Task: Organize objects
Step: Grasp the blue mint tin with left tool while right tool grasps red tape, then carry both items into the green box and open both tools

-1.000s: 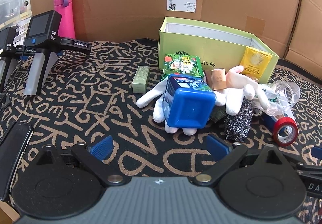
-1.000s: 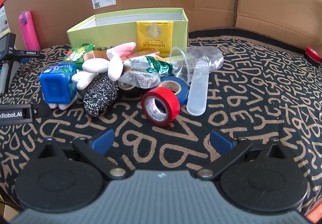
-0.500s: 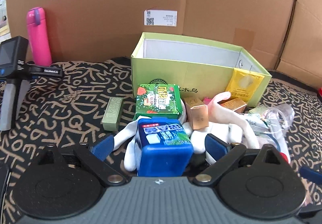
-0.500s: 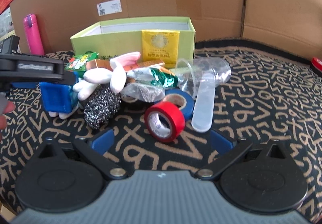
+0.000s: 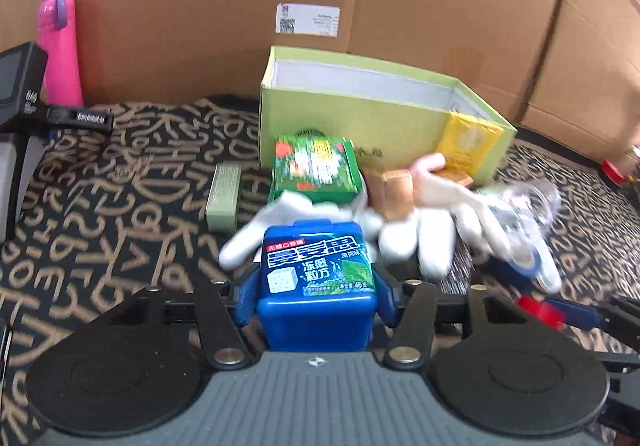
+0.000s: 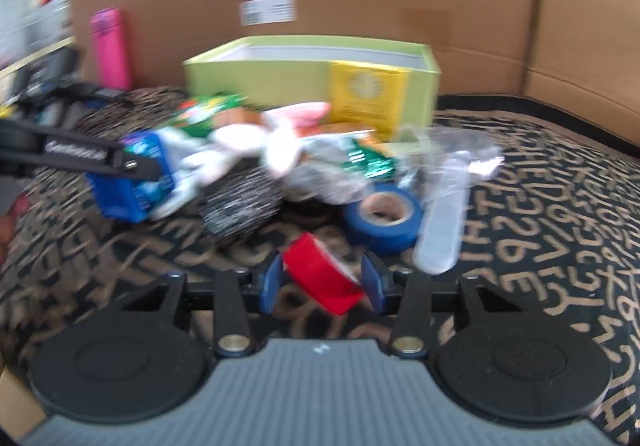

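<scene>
My left gripper (image 5: 316, 292) is shut on a blue gum box (image 5: 318, 278), its blue pads pressed on both sides; the box also shows in the right wrist view (image 6: 128, 181). My right gripper (image 6: 322, 284) has closed around a red tape roll (image 6: 320, 280), with the pads against its two sides. An open lime-green box (image 5: 360, 117) stands behind the pile; it also shows in the right wrist view (image 6: 304, 69). White gloves (image 5: 420, 221) lie behind the blue box.
The pile holds a green packet (image 5: 314, 169), a gold box (image 5: 396, 187), a steel scrubber (image 6: 240, 209), blue tape (image 6: 382, 219), a clear plastic scoop (image 6: 444, 221) and a yellow sachet (image 6: 368, 93). A pink bottle (image 5: 60, 49) and cardboard walls stand behind.
Both grippers moved forward into the pile. The left one closed on the blue gum box and the right one closed on the red tape roll.
</scene>
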Action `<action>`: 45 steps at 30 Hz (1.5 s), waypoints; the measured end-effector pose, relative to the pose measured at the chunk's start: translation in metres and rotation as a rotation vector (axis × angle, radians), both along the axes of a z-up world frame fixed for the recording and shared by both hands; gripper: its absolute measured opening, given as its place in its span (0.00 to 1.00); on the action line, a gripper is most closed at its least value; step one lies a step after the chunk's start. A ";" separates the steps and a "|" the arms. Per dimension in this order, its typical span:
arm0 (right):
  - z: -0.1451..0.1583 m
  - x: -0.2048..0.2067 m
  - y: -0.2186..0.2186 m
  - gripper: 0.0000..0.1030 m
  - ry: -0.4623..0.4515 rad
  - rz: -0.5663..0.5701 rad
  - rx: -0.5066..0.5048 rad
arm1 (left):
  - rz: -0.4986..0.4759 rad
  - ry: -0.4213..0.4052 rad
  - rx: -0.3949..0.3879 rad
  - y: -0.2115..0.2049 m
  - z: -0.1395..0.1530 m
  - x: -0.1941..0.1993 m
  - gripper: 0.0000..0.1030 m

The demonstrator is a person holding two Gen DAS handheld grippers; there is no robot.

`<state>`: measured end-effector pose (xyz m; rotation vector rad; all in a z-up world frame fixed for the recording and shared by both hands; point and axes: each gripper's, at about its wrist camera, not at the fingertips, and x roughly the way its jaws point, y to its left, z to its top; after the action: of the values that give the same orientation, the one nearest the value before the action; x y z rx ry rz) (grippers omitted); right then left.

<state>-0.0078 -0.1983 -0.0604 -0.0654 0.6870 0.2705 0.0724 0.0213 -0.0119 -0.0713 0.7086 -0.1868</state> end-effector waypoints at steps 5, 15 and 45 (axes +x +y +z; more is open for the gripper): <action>0.004 -0.016 0.006 0.46 0.005 0.047 0.012 | -0.043 0.042 0.001 0.002 -0.003 -0.025 0.63; -0.007 -0.011 0.016 0.72 0.007 0.028 -0.077 | -0.050 0.040 0.026 0.000 -0.011 -0.025 0.66; 0.113 0.094 0.012 0.45 -0.179 0.161 0.083 | -0.117 -0.176 -0.099 -0.018 0.104 0.050 0.60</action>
<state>0.0859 -0.1861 0.0522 -0.0653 0.4921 0.4419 0.1226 0.0028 0.0924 -0.1068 0.5281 -0.3360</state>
